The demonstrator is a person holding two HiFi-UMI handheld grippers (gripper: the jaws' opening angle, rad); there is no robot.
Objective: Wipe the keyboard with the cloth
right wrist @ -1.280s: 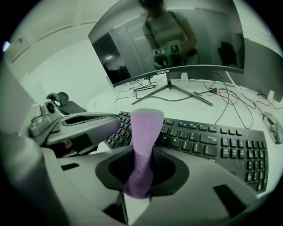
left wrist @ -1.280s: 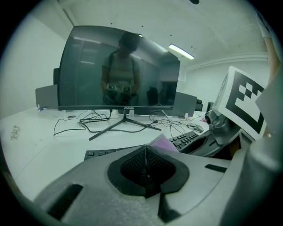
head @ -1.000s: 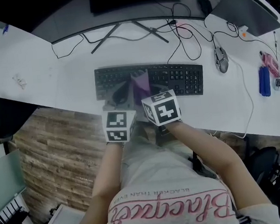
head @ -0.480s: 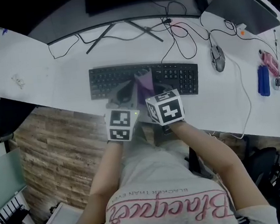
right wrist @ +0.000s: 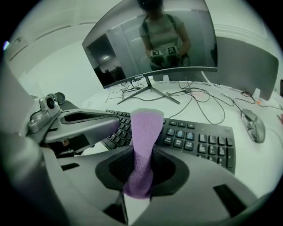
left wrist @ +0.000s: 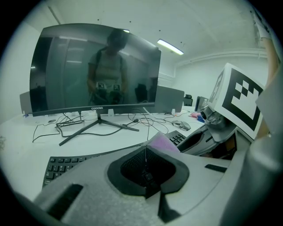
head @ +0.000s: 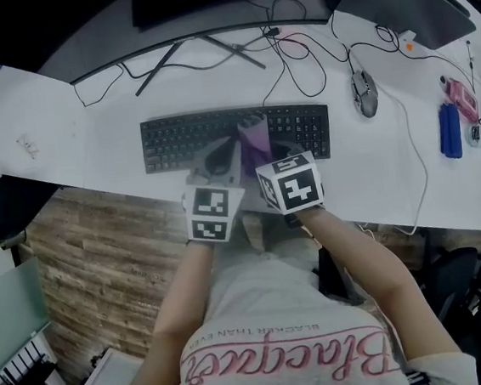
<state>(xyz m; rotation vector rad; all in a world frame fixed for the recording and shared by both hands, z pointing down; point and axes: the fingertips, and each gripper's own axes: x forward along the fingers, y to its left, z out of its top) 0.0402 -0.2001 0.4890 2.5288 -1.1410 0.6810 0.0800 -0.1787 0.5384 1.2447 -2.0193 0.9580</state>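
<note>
A black keyboard (head: 185, 140) lies on the white desk (head: 73, 141) in front of a curved monitor. My right gripper (head: 259, 153) is shut on a purple cloth (head: 255, 140), which stands up between the jaws over the keyboard's middle-right keys. The right gripper view shows the cloth (right wrist: 143, 141) pinched in that gripper (right wrist: 142, 152) above the keyboard (right wrist: 199, 137). My left gripper (head: 219, 155) is close beside it on the left, shut with nothing in it (left wrist: 145, 152). The cloth (left wrist: 163, 142) peeks out behind the left jaws.
A mouse (head: 363, 93) and tangled cables (head: 311, 52) lie right of the keyboard. The monitor stand (head: 200, 51) is behind it. A blue object (head: 449, 133) and a pink one (head: 460, 98) sit at the far right. The desk's front edge (head: 120, 185) is just below the grippers.
Both grippers have slid to the right along the keyboard, and the cloth has gone with the right one. The head view has shifted a little.
</note>
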